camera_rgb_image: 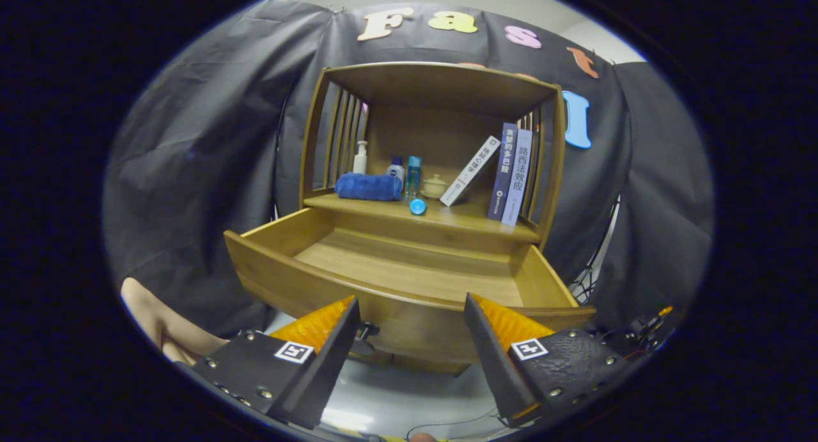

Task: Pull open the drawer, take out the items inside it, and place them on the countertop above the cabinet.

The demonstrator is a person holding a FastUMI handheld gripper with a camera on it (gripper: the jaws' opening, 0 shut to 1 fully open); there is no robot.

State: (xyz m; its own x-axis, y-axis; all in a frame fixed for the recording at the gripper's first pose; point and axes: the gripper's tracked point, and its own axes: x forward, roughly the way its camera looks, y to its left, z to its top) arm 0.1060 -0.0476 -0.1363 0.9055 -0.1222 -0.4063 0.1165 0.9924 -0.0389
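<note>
A wooden cabinet stands ahead with its drawer pulled open; only the bare wooden bottom of the drawer shows inside. On the countertop above it lie a folded blue towel, a white pump bottle, a small white bottle with a blue cap, a clear blue bottle, a small blue round lid and a cream lidded pot. My gripper is open, its fingers spread just in front of the drawer's front panel, with nothing between them.
A white book leans against two upright books at the countertop's right end. Slatted side walls and a wooden roof enclose the countertop. A person's arm shows to the lower left of the drawer. Cables hang to the cabinet's right.
</note>
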